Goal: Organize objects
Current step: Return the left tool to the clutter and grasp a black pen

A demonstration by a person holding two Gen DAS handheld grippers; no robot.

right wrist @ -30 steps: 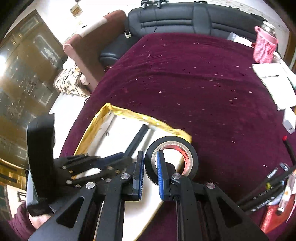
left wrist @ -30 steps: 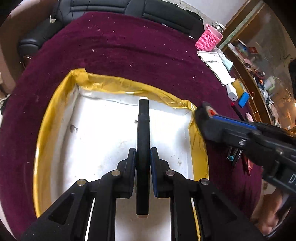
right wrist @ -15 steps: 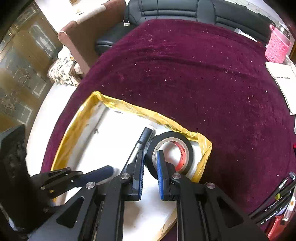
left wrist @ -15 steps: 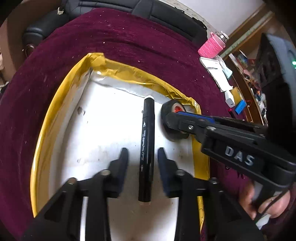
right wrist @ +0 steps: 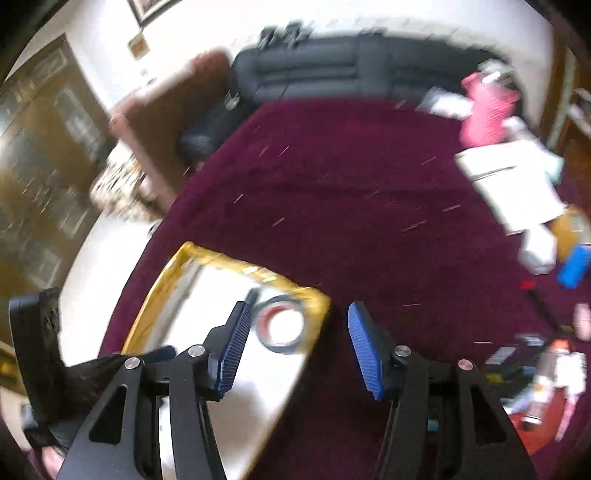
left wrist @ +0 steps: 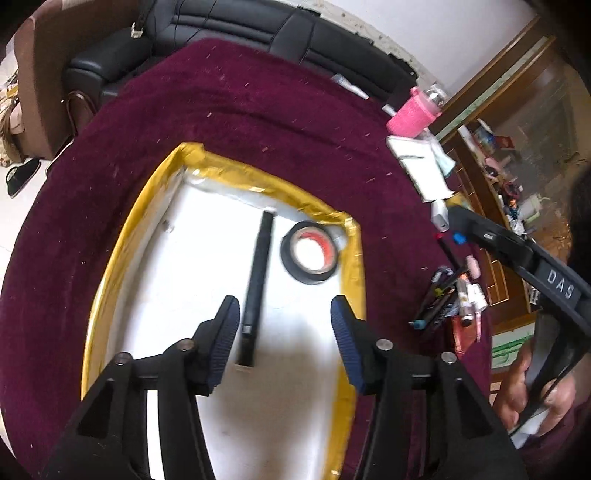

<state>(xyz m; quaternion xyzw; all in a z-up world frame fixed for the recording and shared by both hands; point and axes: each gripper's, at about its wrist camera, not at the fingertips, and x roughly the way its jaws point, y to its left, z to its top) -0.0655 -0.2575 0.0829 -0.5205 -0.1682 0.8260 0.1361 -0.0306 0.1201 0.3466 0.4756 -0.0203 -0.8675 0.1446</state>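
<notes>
A white tray with a yellow taped rim (left wrist: 356, 258) lies on the maroon tablecloth. A black marker (left wrist: 256, 280) lies flat in it, and a black tape roll (left wrist: 309, 252) lies beside it near the tray's far right corner. My left gripper (left wrist: 282, 332) is open and empty above the tray, with the marker's near end by its left finger. My right gripper (right wrist: 297, 343) is open and empty, raised over the tray's right edge, with the tape roll (right wrist: 282, 326) below it. The right wrist view is blurred.
A heap of pens and small items (left wrist: 452, 295) lies on the cloth right of the tray. White papers (left wrist: 419, 168), a pink cup (left wrist: 413, 116) and a white charger (left wrist: 439, 218) stand further back. A black sofa (left wrist: 258, 29) borders the far edge.
My left gripper opened, let the marker go in the tray and pulled back. My right gripper set the tape roll in the tray, opened and lifted away.
</notes>
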